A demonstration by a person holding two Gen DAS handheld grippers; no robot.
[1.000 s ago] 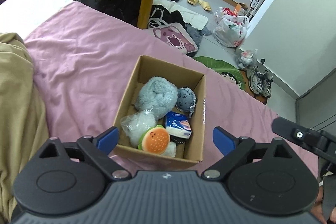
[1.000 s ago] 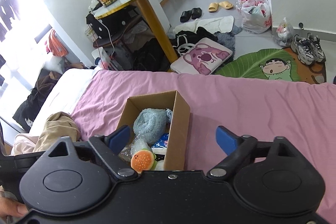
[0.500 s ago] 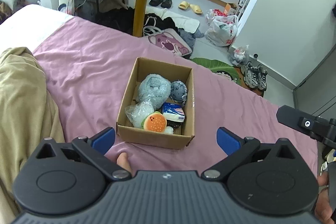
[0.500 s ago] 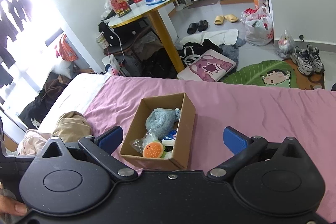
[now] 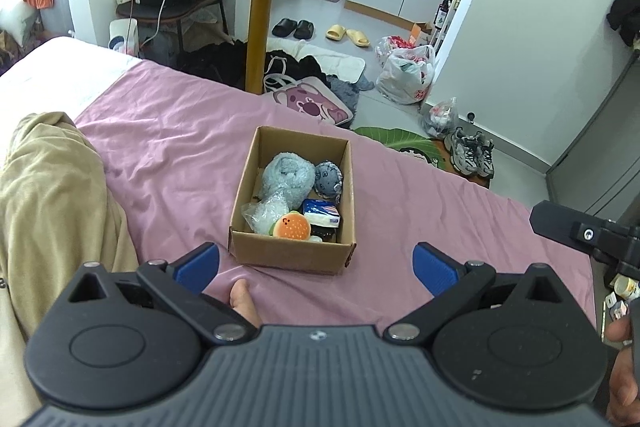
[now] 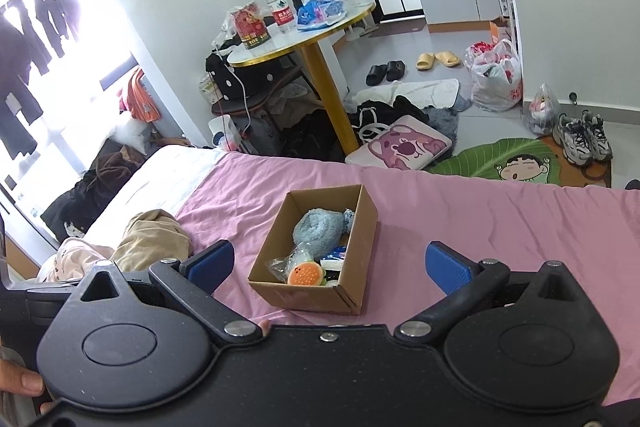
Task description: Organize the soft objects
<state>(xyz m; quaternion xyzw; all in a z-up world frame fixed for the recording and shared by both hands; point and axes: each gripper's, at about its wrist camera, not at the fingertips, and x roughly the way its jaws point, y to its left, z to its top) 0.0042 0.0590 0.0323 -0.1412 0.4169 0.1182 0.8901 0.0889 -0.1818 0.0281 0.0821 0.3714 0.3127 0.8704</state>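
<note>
One cardboard box (image 5: 292, 251) sits on the pink bed sheet (image 5: 180, 139), ahead of both grippers and between their spread fingers in each wrist view. Five soft things can be counted inside it: one blue-grey fluffy towel roll (image 5: 286, 177) at the far end, one small grey plush ball (image 5: 329, 178) just beside it to the right, one clear crinkled plastic bag (image 5: 266, 211) nearer on the left, one orange burger-shaped plush (image 5: 292, 227) at the near wall, and one blue-and-white tissue pack (image 5: 322, 213) to the right of the burger (something dark lies under it, too hidden to name).

The box's long axis runs away from the left gripper (image 5: 316, 265), its short near wall facing that gripper's camera; its open top faces up. From the right gripper (image 6: 328, 265) the box lies ahead and slightly left, turned so that one near corner points toward the gripper.

Both grippers hang above the bed, apart from the box, each with its two blue pads (image 5: 198, 265) spread wide and nothing between them. Part of a hand (image 5: 622, 367) shows at the right edge of the left wrist view, and a toe or fingertip (image 5: 242, 297) rests on the sheet just ahead of the left gripper. A beige blanket (image 5: 48, 195) is bunched to the left.
</note>
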